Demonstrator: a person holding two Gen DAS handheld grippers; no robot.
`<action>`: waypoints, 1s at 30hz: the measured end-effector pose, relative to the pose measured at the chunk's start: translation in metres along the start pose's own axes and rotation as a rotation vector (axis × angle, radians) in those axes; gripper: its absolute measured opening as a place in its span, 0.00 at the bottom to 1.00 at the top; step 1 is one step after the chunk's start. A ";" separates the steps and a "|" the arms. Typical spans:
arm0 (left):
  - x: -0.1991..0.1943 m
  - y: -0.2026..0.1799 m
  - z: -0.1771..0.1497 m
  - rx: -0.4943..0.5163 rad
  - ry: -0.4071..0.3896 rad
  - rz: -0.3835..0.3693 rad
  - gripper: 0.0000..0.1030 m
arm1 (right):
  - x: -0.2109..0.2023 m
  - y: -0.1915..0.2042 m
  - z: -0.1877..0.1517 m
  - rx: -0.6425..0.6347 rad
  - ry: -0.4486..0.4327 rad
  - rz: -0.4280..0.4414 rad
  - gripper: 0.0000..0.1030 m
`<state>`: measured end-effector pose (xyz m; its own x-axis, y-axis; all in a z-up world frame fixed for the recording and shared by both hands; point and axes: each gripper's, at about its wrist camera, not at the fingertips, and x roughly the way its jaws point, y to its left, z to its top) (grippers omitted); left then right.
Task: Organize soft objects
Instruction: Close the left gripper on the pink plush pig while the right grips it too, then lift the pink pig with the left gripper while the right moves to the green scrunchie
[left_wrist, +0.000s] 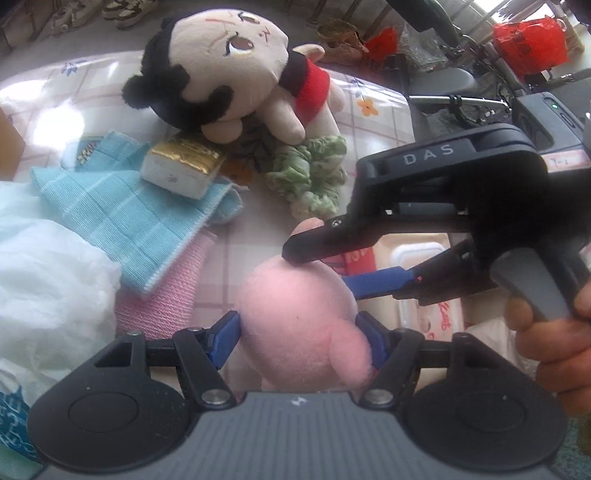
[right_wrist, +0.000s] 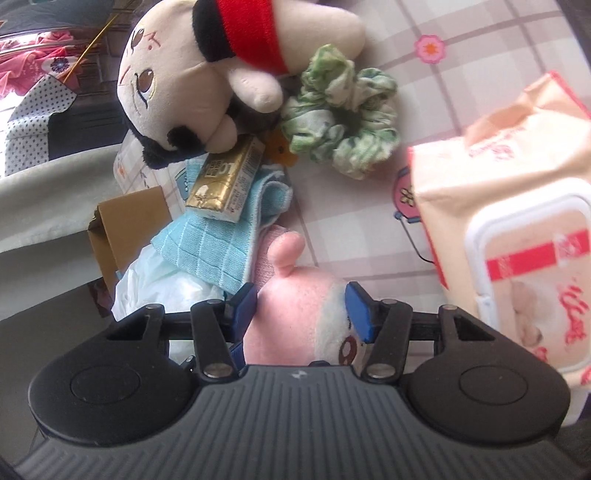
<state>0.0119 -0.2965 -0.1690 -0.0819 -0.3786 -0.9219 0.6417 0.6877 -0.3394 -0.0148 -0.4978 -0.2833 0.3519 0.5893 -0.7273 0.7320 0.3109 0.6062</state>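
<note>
A pink plush toy (left_wrist: 299, 314) lies on the checked tablecloth (left_wrist: 240, 243). My left gripper (left_wrist: 299, 339) is shut on its lower body, a blue pad pressed into each side. My right gripper (left_wrist: 317, 269) comes in from the right, held by a hand (left_wrist: 554, 350), and is shut on the toy's upper end. In the right wrist view the right gripper (right_wrist: 303, 310) squeezes the pink plush toy (right_wrist: 295, 317) at its head, where a white face patch shows. A black-haired doll in red (left_wrist: 221, 62) lies beyond, next to a green scrunchie (left_wrist: 310, 177).
A blue cloth (left_wrist: 122, 210) lies over a pink cloth (left_wrist: 166, 291), with a gold tissue pack (left_wrist: 181, 166) on top. A white plastic bag (left_wrist: 48, 288) sits at the left. A wet-wipes pack (right_wrist: 517, 240) lies close on the right, and a cardboard box (right_wrist: 122, 221) stands at the table's edge.
</note>
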 end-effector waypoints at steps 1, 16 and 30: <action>0.005 0.001 -0.002 -0.010 0.021 0.000 0.69 | -0.006 -0.002 -0.005 0.010 -0.009 -0.021 0.52; -0.021 0.017 -0.003 0.025 -0.053 0.283 0.74 | -0.004 -0.014 -0.029 0.174 -0.024 0.137 0.64; -0.017 -0.022 -0.010 0.320 -0.072 0.346 0.78 | 0.036 -0.003 -0.006 0.093 0.017 0.053 0.73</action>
<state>-0.0089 -0.2989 -0.1479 0.2243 -0.2109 -0.9514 0.8256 0.5599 0.0705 -0.0083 -0.4729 -0.3093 0.3825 0.6160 -0.6887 0.7637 0.2089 0.6109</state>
